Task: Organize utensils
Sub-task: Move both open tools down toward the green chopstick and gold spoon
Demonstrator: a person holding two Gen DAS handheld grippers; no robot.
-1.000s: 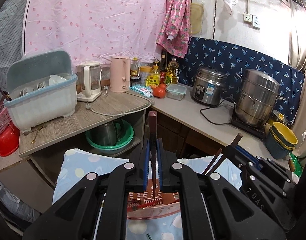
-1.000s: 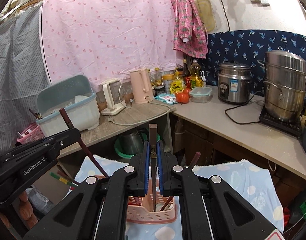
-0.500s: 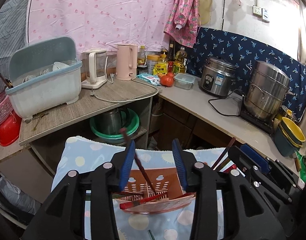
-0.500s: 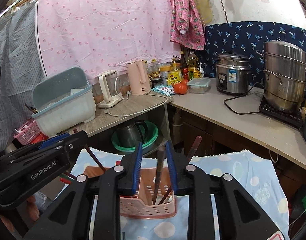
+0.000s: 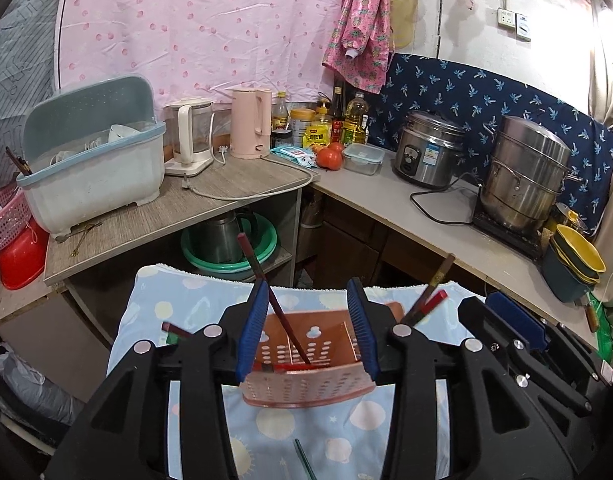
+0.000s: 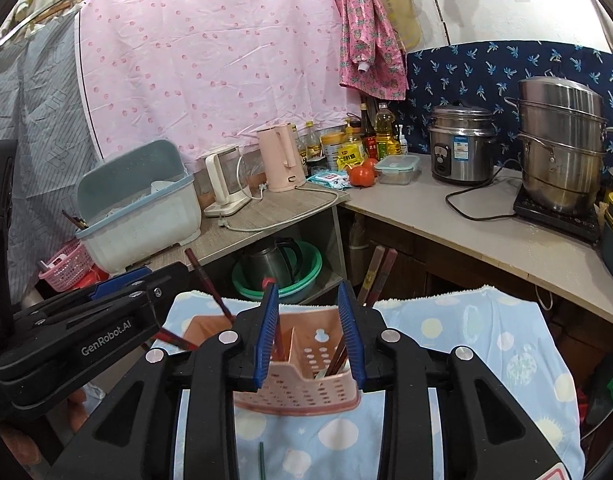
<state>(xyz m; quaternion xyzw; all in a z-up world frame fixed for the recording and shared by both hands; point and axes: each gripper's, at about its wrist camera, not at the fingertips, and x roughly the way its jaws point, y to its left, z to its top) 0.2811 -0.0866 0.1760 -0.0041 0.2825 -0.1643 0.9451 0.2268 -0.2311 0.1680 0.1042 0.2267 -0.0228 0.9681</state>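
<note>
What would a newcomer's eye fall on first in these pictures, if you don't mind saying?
Probably the pink utensil basket on the blue patterned cloth, framed by the open left tool, with dark chopsticks leaning in it. Behind, the pink spotted sheet covers the wall, and a steel steamer pot stands on the counter at right.

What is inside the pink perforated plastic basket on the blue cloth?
Dark reddish-brown chopsticks stand leaning in the pink perforated plastic basket, and a red one lies low inside. A divider splits it. The gripper fingers hide its side parts.
</note>
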